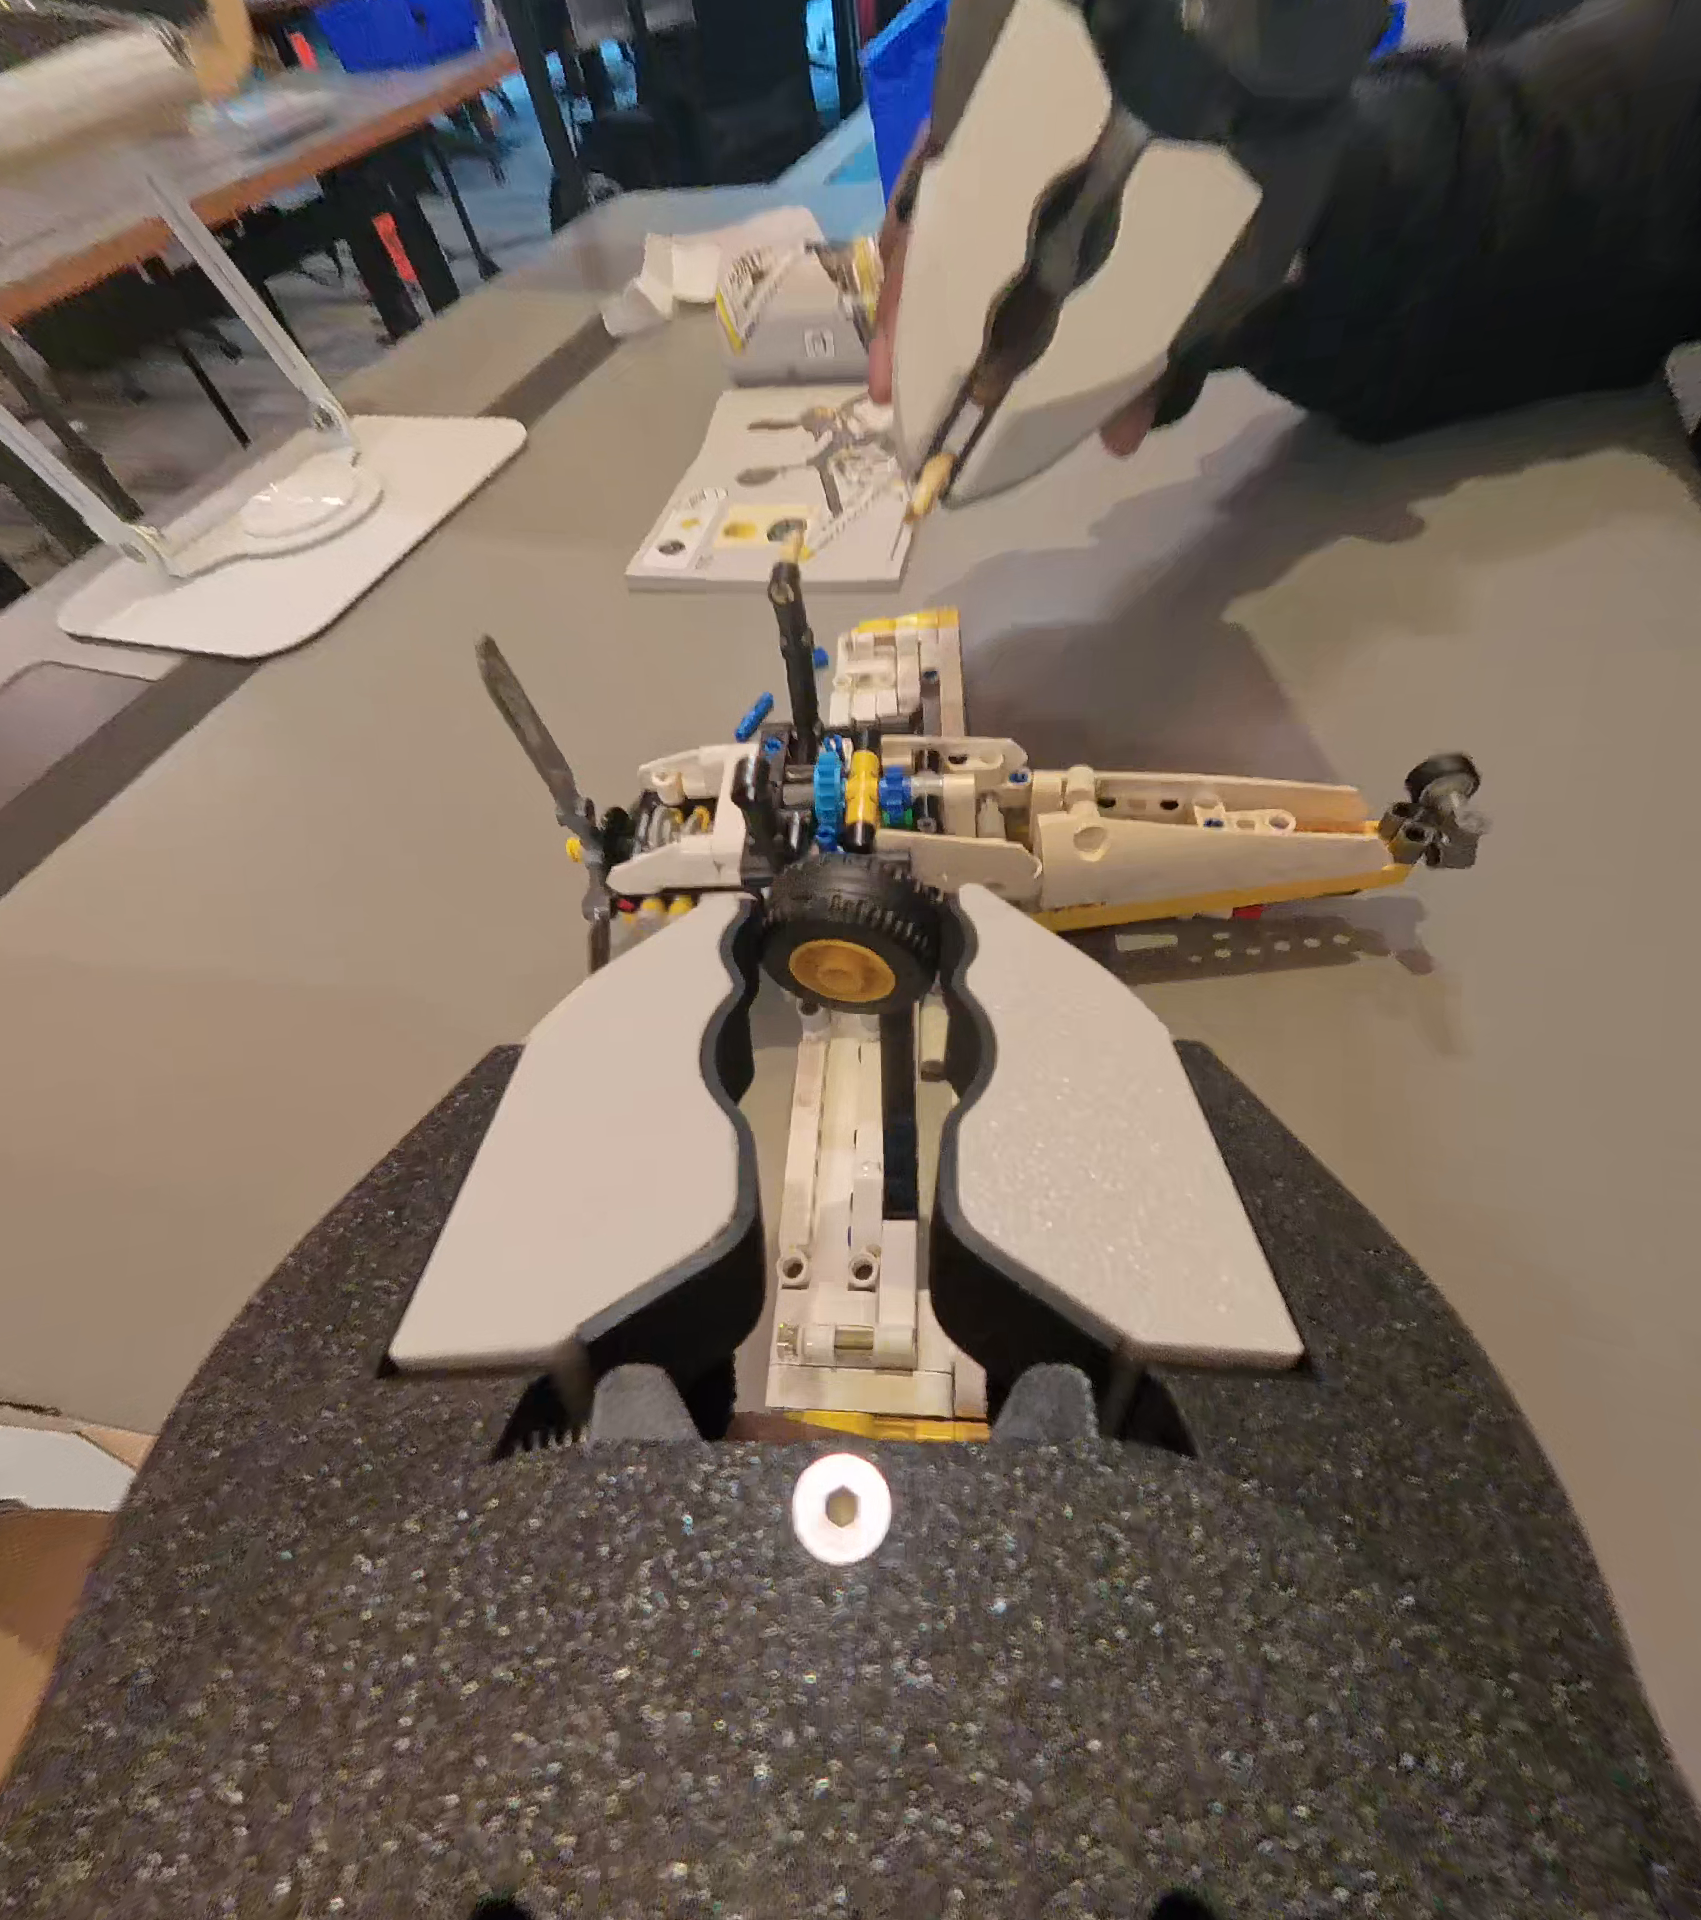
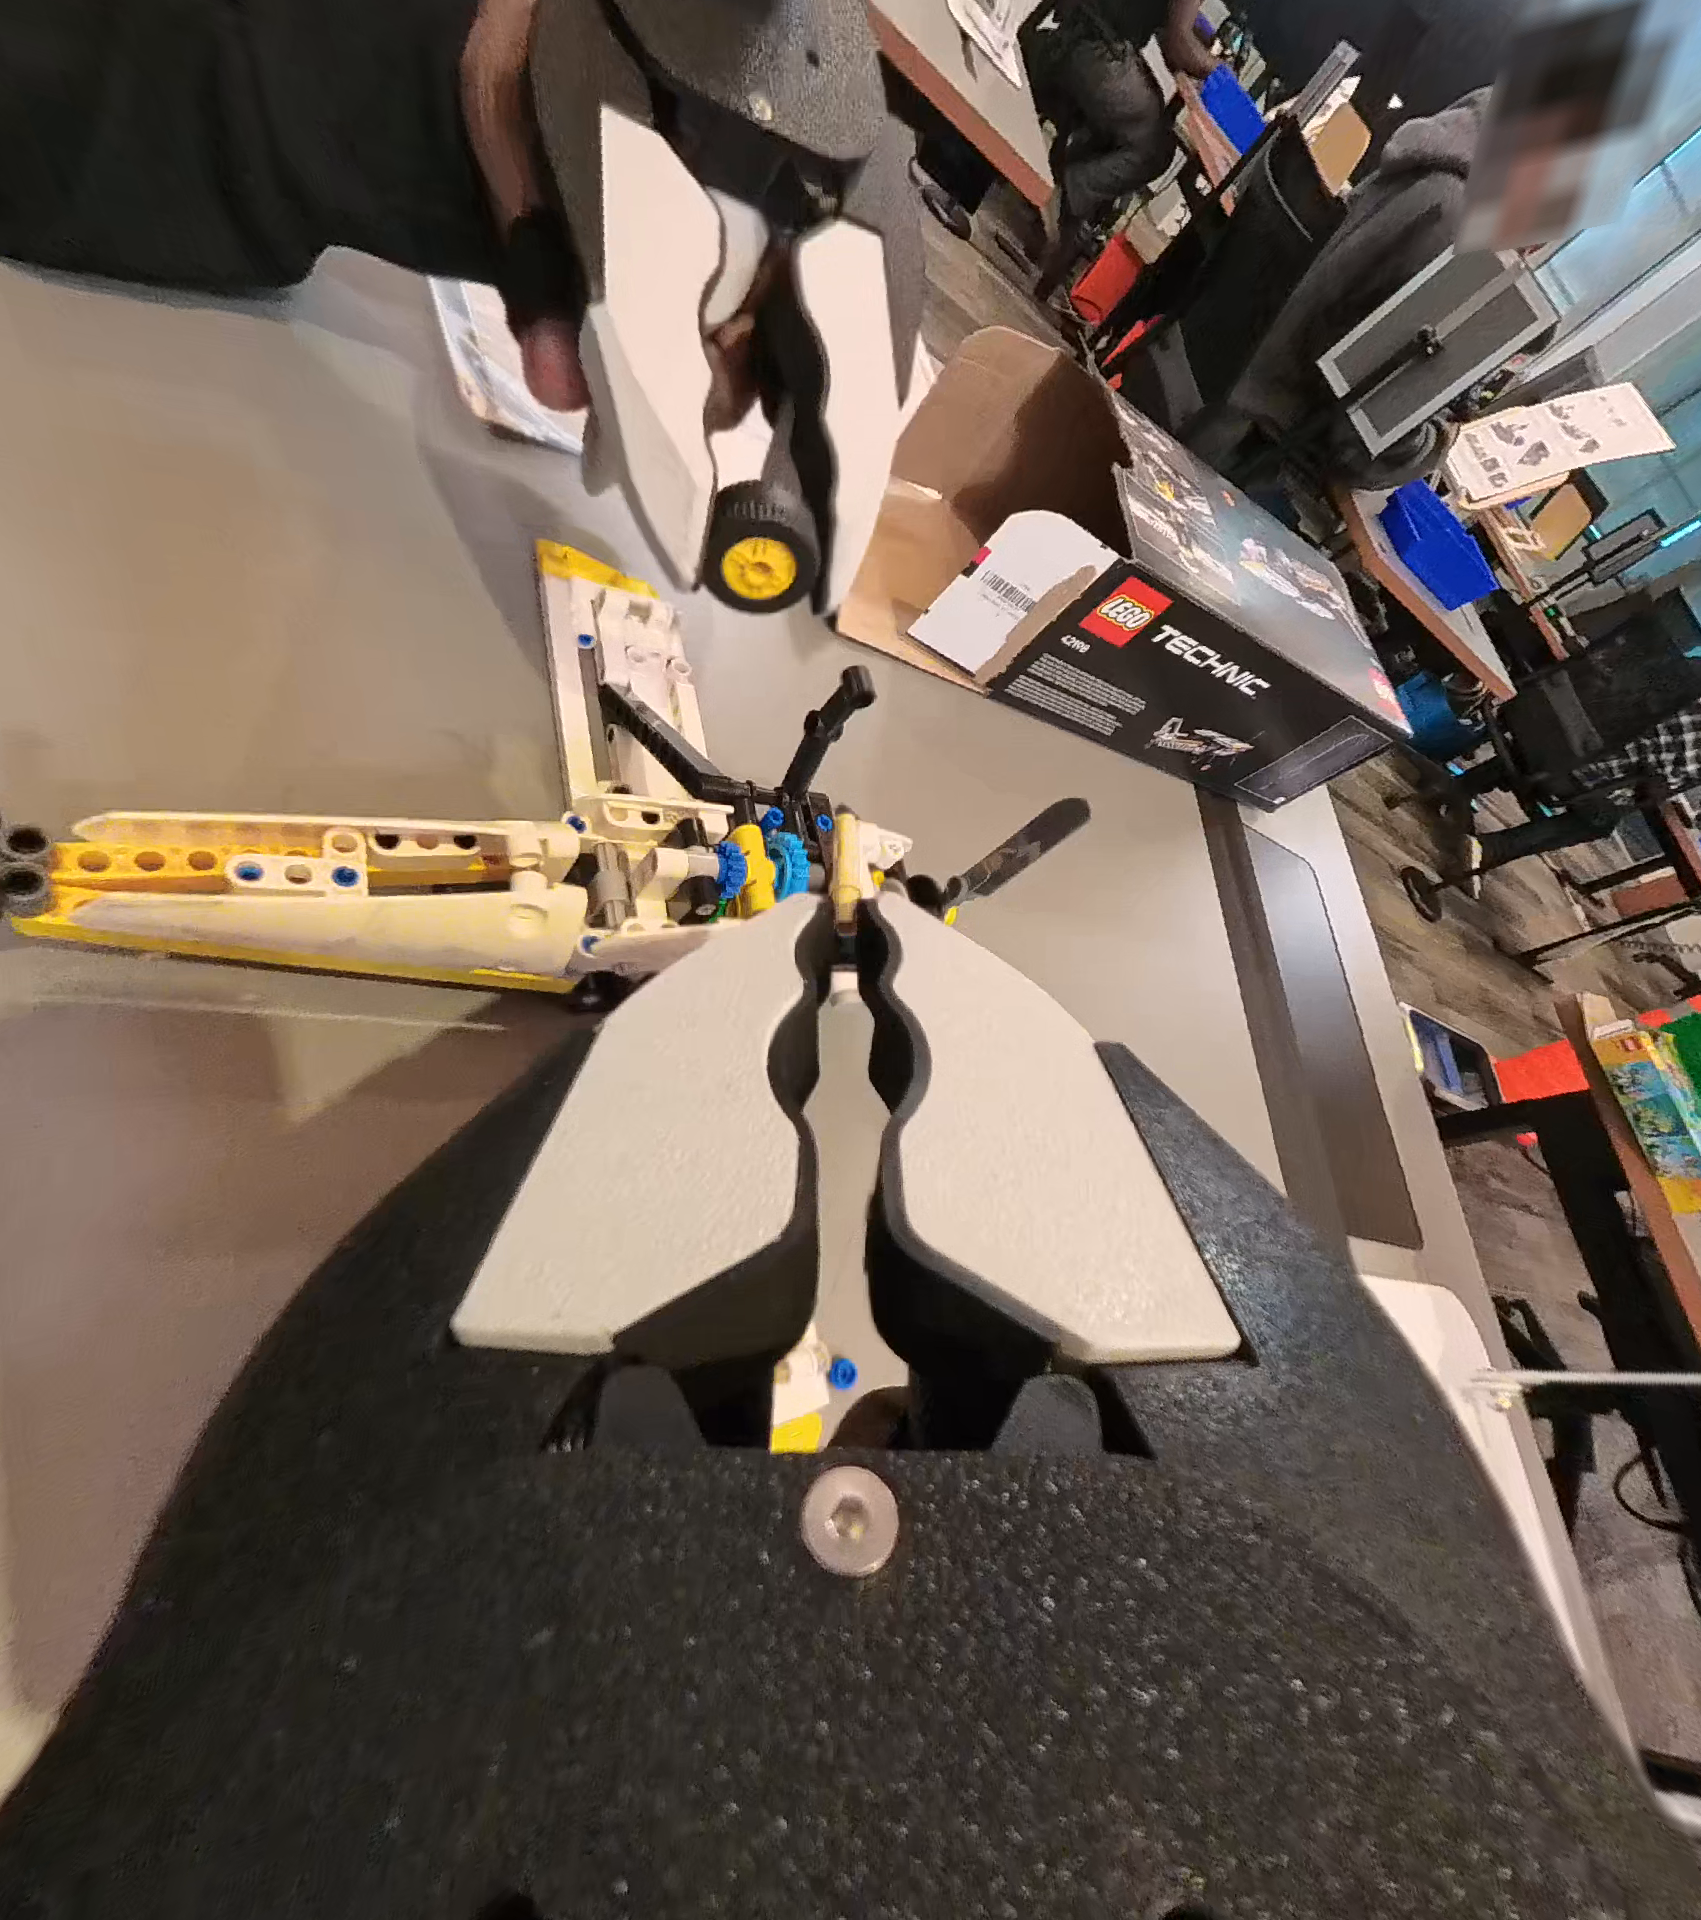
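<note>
Left gripper (image 1: 846, 935) clamps wheel (image 1: 841, 951); printed box (image 2: 1189, 665)

**Even indoor light, blurred edges**

We see soft overhead light on the matte grey tabletop (image 1: 202, 1039), with diffuse shadows beyond the white-and-yellow brick-built plane model (image 1: 981, 831). Wide-angle bending warps the edges; the far gripper and background are motion-blurred, while daylight glows through windows at right.

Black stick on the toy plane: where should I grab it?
Probably pinch the black stick near its free top end, jaws coming down from above. It stands nearly upright, clear of the toy plane, while blue gears crowd its base.
</note>
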### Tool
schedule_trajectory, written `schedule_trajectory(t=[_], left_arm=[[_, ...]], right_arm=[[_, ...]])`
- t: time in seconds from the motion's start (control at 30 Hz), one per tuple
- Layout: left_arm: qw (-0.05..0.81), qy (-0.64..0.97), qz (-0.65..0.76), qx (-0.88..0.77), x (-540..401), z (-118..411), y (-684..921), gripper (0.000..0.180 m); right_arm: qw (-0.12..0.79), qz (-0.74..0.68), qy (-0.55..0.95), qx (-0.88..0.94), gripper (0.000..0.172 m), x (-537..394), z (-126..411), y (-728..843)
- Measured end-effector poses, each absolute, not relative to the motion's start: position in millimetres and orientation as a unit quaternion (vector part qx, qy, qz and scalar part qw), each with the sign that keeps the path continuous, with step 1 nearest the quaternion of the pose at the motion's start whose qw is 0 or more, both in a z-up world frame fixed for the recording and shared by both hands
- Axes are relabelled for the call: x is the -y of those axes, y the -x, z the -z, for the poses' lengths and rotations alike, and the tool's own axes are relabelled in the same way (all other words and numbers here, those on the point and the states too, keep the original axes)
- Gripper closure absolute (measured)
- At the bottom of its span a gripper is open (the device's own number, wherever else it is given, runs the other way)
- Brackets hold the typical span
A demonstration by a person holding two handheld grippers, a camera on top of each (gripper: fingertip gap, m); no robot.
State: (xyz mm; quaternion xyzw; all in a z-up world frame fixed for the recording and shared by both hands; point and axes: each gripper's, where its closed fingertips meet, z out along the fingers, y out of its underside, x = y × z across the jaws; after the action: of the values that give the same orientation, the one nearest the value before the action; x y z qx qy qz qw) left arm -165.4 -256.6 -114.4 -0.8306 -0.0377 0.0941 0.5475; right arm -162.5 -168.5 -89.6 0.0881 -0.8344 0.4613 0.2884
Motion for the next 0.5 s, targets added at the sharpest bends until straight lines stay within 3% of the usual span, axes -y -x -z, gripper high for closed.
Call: schedule_trajectory(t=[0.27,0.5], left_arm=[[0.461,0.879,-0.112,0.049,255,153,175,0.146],[0.508,0.846,-0.157,0.036,244,132,181,0.146]], right_arm=[[0.29,-0.444,-0.088,0.843,0.167,173,92,168],[0.319,-0.392,-0.142,0.851,0.167,207,90,183]])
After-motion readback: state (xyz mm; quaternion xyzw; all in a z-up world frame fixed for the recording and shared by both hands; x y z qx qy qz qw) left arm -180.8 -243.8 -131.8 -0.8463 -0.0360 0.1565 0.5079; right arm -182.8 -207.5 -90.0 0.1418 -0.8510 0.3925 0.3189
